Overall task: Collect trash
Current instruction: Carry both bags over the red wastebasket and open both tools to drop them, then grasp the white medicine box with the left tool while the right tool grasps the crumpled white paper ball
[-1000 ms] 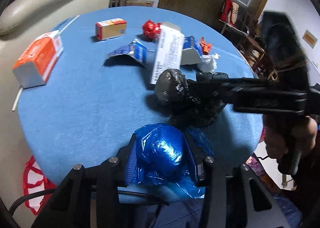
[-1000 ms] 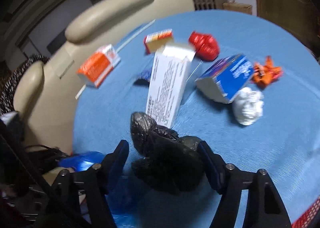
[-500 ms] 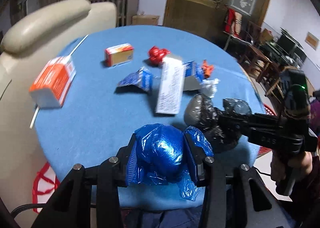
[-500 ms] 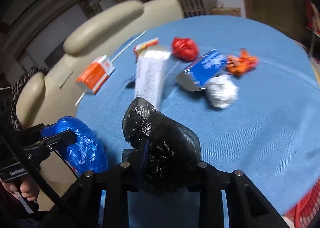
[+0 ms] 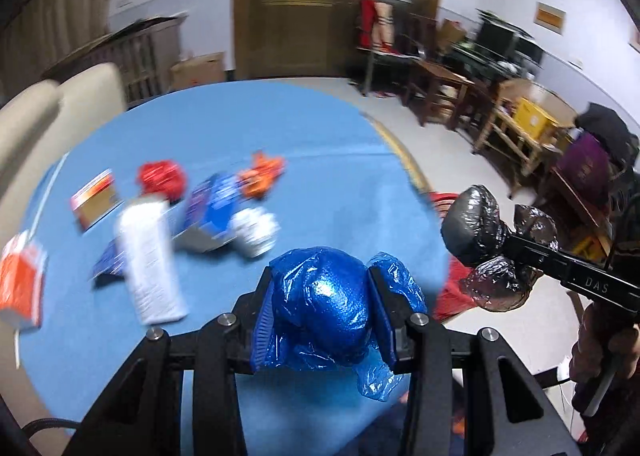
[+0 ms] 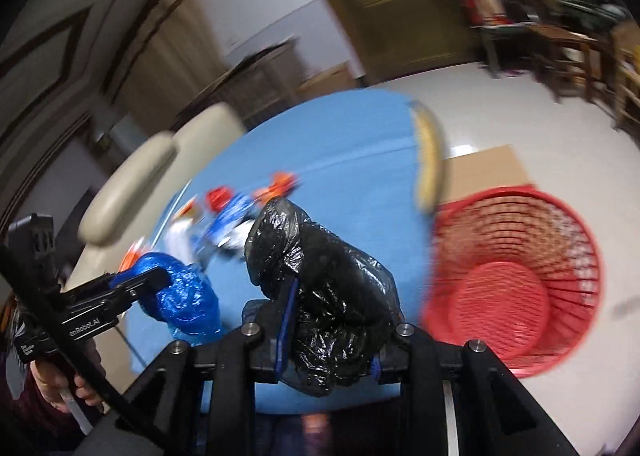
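My left hand-held gripper (image 5: 323, 312) clamps the blue bag (image 5: 326, 308); my right hand-held gripper (image 6: 332, 320) clamps the black bag (image 6: 320, 280) past the desk (image 6: 340, 143) edge, red basket (image 6: 516, 280) on the open floor alongside.

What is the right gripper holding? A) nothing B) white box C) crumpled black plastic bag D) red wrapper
C: the right gripper is clamped on the black bag, while the left gripper holds the blue bag; the red basket sits on the floor beside the table.
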The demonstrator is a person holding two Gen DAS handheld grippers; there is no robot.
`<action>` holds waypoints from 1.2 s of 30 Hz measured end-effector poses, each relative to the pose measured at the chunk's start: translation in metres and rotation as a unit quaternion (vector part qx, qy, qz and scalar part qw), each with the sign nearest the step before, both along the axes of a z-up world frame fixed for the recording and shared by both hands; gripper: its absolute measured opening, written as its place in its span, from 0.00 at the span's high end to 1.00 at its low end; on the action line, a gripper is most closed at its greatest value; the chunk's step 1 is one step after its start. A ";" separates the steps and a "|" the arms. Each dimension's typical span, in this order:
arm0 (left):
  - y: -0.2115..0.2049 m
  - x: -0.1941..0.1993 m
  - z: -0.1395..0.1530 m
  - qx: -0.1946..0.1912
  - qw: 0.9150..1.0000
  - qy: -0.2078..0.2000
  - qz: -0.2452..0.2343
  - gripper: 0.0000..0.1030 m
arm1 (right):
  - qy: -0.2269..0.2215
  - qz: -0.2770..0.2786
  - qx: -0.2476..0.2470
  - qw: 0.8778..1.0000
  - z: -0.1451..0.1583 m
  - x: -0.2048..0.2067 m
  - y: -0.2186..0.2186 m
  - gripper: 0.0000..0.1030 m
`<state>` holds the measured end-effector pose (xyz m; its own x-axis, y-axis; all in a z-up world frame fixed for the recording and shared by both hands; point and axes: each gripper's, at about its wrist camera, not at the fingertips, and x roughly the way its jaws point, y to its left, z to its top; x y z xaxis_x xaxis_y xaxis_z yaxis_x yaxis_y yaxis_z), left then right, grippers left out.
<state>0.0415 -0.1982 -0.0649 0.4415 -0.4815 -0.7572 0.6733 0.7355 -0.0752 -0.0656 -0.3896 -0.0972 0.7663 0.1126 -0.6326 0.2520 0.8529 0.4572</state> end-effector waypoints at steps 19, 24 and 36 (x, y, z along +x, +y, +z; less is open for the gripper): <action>-0.198 -0.022 -0.023 0.024 0.990 0.001 -0.137 0.40 | 0.004 -0.188 0.103 0.977 -0.038 -0.082 -0.133 0.38; -0.177 -0.011 -0.022 0.018 0.993 0.012 -0.118 0.40 | -0.011 -0.186 0.076 0.980 -0.033 -0.075 -0.126 0.35; -0.014 0.018 -0.018 0.033 0.997 -0.058 0.032 0.39 | -0.017 -0.093 0.042 0.995 -0.020 -0.003 -0.062 0.35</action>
